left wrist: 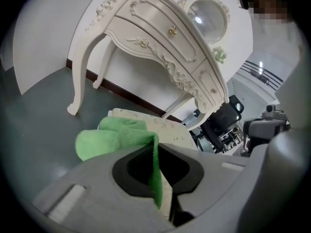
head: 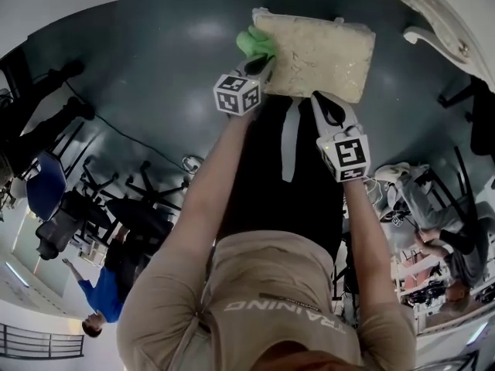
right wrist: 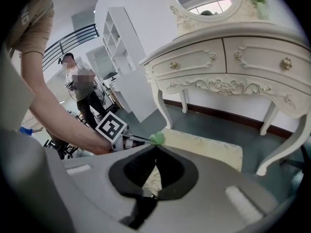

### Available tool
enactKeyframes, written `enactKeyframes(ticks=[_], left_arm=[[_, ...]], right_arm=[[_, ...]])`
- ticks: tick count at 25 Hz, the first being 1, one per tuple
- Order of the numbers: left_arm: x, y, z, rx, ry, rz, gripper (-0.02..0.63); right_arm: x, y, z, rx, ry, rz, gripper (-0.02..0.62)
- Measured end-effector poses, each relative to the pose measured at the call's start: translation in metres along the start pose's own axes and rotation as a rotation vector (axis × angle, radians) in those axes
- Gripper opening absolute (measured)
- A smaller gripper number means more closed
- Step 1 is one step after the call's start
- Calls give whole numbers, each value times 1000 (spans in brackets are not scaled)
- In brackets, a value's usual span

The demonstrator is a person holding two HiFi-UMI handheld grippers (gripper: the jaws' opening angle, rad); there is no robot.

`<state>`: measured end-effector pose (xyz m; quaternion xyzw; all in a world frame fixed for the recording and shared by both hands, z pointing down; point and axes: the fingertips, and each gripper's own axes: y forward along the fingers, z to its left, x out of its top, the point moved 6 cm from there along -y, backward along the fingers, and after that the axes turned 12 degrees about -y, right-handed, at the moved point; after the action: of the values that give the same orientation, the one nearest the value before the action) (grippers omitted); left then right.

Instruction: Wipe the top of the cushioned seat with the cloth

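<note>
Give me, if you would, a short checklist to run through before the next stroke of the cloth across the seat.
1. Cloth held: ok. The left gripper is shut on a fold of the green cloth.
2. Cloth at the seat: ok. It sits at one corner, partly hanging past the edge.
3. Cloth pressed flat on the top: cannot tell.
4. Seat top free of other things: ok. Only the cloth shows on it.
5. Right gripper out of the way: ok. It is shut, empty and at the near edge of the seat.
6. Room beside the dressing table: cannot tell.
</note>
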<state>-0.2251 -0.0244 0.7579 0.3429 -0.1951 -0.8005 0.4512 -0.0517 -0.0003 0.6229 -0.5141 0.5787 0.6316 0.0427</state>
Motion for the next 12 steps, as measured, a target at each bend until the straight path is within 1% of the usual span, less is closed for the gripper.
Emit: enactKeyframes(ticks=[3, 9, 12], left_arm=[[0, 11, -9, -5, 20, 32, 25], [-9, 24, -20, -30, 25, 82, 25], [-17, 38, -37, -52, 46, 115, 25]], right_arm=[[-7, -4, -5, -9, 18, 7, -3], [-17, -10, -12, -23, 51, 4, -3], [-25, -13, -24, -22, 63, -9, -3]])
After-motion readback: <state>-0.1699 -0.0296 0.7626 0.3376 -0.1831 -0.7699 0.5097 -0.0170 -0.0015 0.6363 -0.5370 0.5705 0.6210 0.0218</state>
